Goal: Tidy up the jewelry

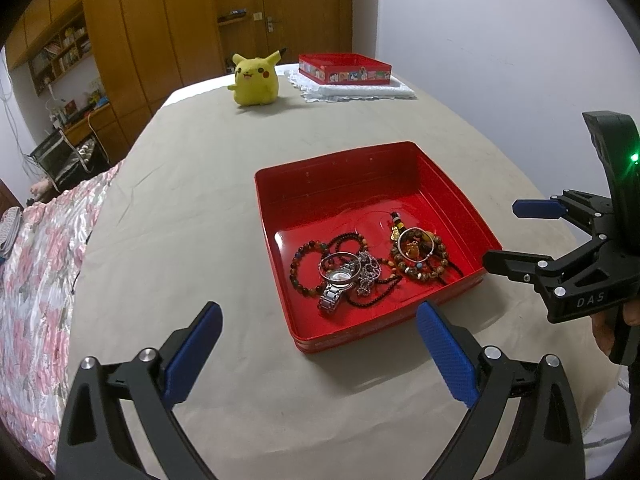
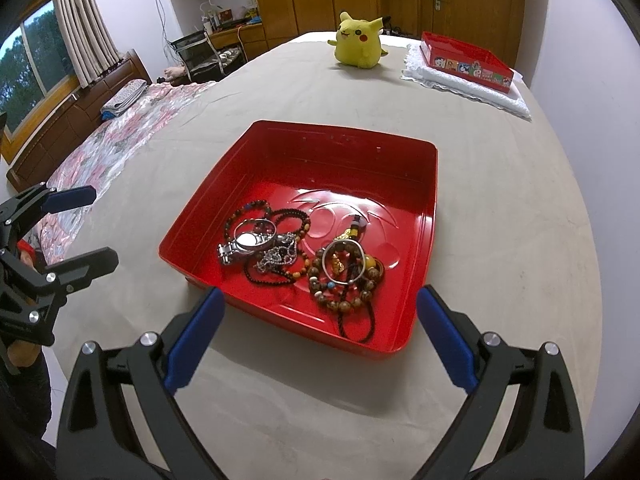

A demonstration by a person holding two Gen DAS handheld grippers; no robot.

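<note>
A shallow red tin tray lies on the beige cloth. In it is a tangle of jewelry: a silver watch, a silver chain, dark bead bracelets and a pile of brown bead bracelets with a silver bangle. My left gripper is open and empty, just short of the tray's near-left edge. My right gripper is open and empty, at the tray's near-right corner.
A yellow Pikachu plush sits at the far side. A second red tin box with pictures rests on a folded white cloth. A floral quilt lies to the left.
</note>
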